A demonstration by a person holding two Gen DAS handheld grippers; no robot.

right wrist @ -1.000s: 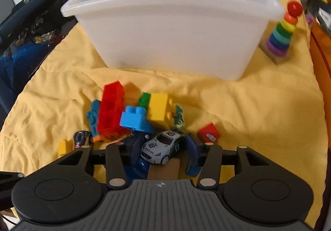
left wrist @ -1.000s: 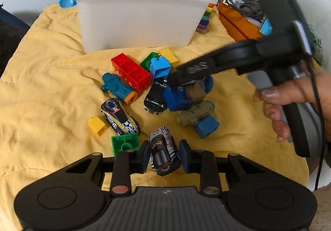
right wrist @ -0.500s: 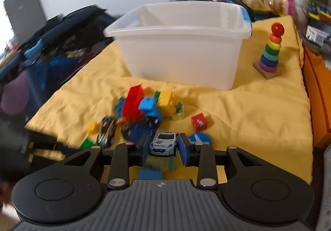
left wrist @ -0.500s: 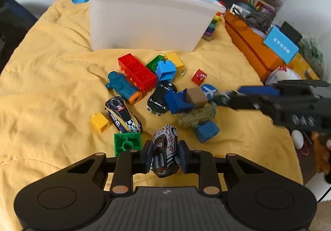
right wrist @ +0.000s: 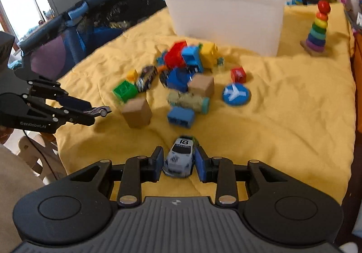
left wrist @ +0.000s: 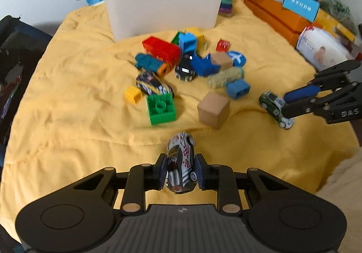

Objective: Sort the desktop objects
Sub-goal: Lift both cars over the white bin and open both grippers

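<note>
My left gripper (left wrist: 179,170) is shut on a silver toy car with red checks (left wrist: 181,162), held low over the yellow cloth (left wrist: 67,121). My right gripper (right wrist: 179,160) is shut on a white toy car numbered 18 (right wrist: 181,155). The left wrist view shows the right gripper (left wrist: 285,105) at the right edge with that white car (left wrist: 273,106). At the left of the right wrist view is the left gripper (right wrist: 94,113). Between them lies the toy pile: a red brick (left wrist: 161,49), a green brick (left wrist: 160,109), a black car (left wrist: 185,69), a striped car (left wrist: 153,86) and a wooden cube (left wrist: 213,109).
A white plastic bin (left wrist: 163,6) stands behind the pile. A rainbow ring stacker (right wrist: 317,29) is to its right, and orange boxes (left wrist: 271,15) line the right side. A dark blue playpen (right wrist: 90,17) borders the left edge. A blue round sign (right wrist: 236,94) lies right of the pile.
Both grippers have drawn back from the pile, each carrying its car; the right one closed on the white car. A wooden cube now sits apart at the pile's front.
</note>
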